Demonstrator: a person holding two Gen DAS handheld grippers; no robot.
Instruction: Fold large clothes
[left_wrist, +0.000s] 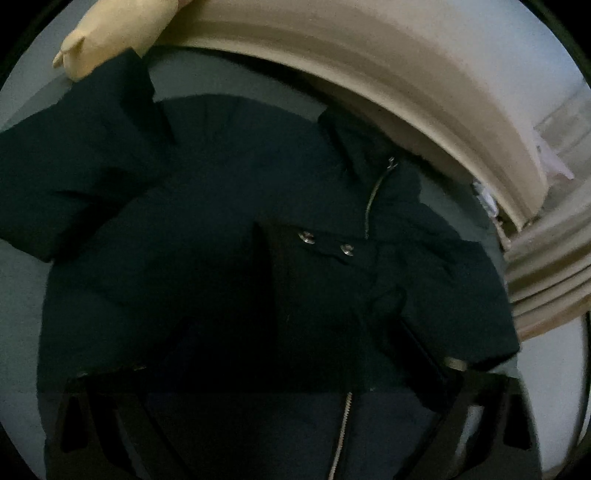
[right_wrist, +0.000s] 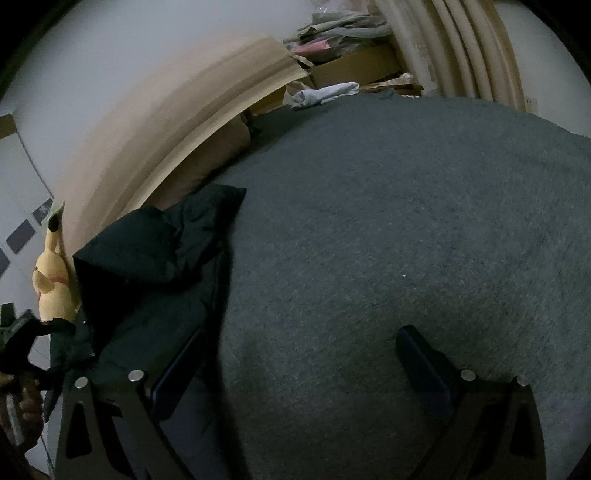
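From my left wrist I look down on the jacket (left_wrist: 236, 229), dark and puffy, spread flat on the grey bed (left_wrist: 22, 295). Its collar (left_wrist: 354, 147) points up and to the right, toward the beige headboard (left_wrist: 406, 74), and the hem lies toward me at the bottom edge, so the long axis runs from bottom to upper right. The zip (left_wrist: 373, 199) runs down from the collar, and two metal snaps (left_wrist: 327, 243) sit on a flap near the middle. One sleeve (left_wrist: 74, 158) stretches out to the left, its cuff close to a yellow plush toy (left_wrist: 110, 40). My left tongs (left_wrist: 288, 350) are low over the front of the jacket; the picture is too dark to tell whether the fingers press on cloth or stand free.

From my right wrist I see mostly bare bed (right_wrist: 388, 229). The jacket (right_wrist: 155, 258) lies at the left, a bunched fold of it pointing up and right. My right tongs (right_wrist: 299, 354) stand wide apart: the left finger (right_wrist: 177, 369) is over the jacket's edge, the right finger (right_wrist: 421, 354) over the bed, nothing gripped between them. The plush toy (right_wrist: 51, 288) is at the far left, beside the jacket. Beyond the bed's far edge a cardboard box (right_wrist: 354, 66) holds a heap of crumpled cloth and paper (right_wrist: 343, 29); a pale rag (right_wrist: 328, 92) lies just in front of it.
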